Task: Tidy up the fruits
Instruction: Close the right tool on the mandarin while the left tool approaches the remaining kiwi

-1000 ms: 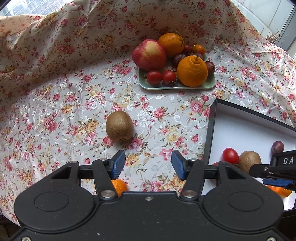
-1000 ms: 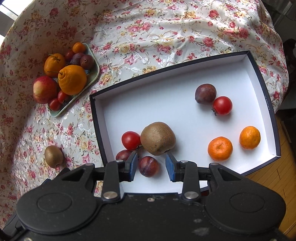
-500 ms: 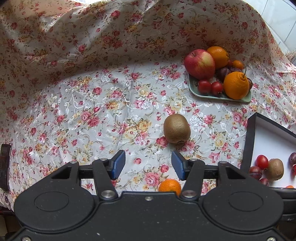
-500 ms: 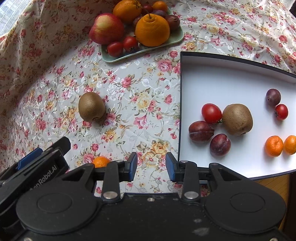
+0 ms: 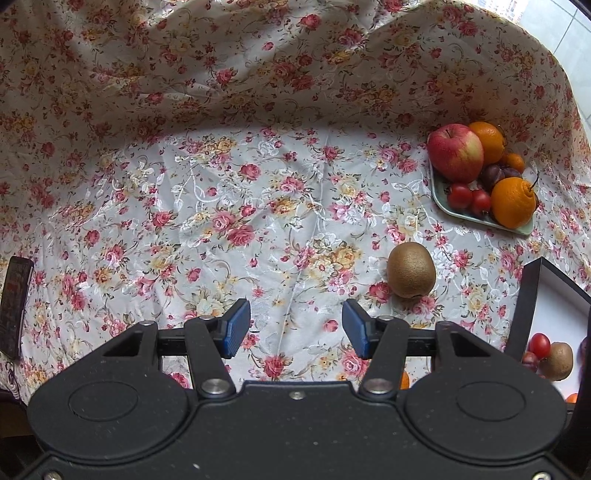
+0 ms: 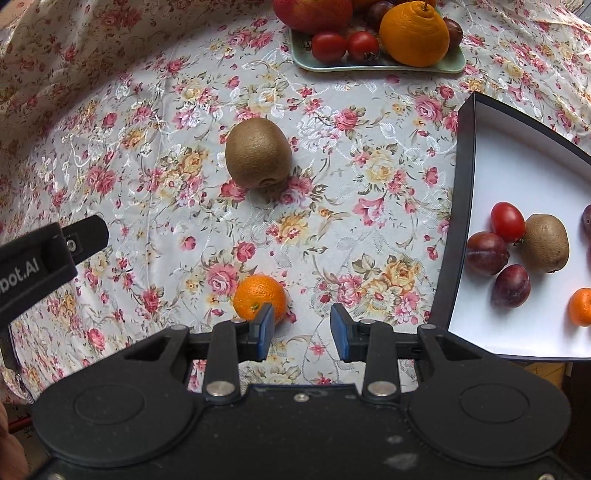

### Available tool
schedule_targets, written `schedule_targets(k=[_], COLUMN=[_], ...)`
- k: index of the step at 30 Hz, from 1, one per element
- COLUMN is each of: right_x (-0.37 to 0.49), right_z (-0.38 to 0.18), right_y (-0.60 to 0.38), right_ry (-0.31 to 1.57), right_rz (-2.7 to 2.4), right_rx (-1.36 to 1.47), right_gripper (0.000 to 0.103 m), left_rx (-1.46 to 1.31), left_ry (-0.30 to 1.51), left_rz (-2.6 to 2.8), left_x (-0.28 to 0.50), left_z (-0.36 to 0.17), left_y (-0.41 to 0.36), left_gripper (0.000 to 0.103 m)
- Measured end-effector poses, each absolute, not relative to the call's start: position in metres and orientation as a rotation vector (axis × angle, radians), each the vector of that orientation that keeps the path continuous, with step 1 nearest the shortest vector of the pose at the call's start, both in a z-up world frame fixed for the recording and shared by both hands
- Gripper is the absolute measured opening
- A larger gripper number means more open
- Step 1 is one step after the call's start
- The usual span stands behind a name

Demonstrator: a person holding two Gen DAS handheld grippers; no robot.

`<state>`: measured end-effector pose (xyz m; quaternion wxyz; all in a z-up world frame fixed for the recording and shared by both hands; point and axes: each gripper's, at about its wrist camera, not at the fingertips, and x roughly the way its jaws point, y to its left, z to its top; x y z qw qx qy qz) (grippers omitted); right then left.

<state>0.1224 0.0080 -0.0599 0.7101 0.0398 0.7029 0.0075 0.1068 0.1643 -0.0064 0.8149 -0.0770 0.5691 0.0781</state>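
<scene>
Floral tablecloth (image 5: 258, 206), daylit; pale tiles (image 5: 576, 66) beyond.

Loose kiwi (image 6: 258, 153): brown, fuzzy, lying on side on floral cloth, stem end toward camera, between plate and box.

Loose mandarin (image 6: 259, 298): small, orange, on cloth nearer camera than that kiwi, well apart from it.

Green plate (image 6: 376, 65): piled with apple (image 5: 455, 152), two large oranges (image 6: 413, 33), two cherry tomatoes (image 6: 328, 46), dark plums.

Black box, white inside (image 6: 524, 177): tomato (image 6: 507, 222), second kiwi (image 6: 546, 242), two plums (image 6: 487, 253) clustered, touching; mandarin at right edge.
</scene>
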Motion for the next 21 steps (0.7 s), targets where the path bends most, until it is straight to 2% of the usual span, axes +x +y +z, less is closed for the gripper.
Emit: schedule_targets(k=[21], right_x=[0.123], right_z=[-0.075], right_y=[0.039], right_ry=[1.601], right_rz=[0.071], right_rx=[0.060], right_gripper=[0.037], left_rx=[-0.229], left_ry=[1.138], left_rz=[0.110], left_x=[0.096], left_z=[-0.005], left_y=[0.195], left_gripper=[0.060])
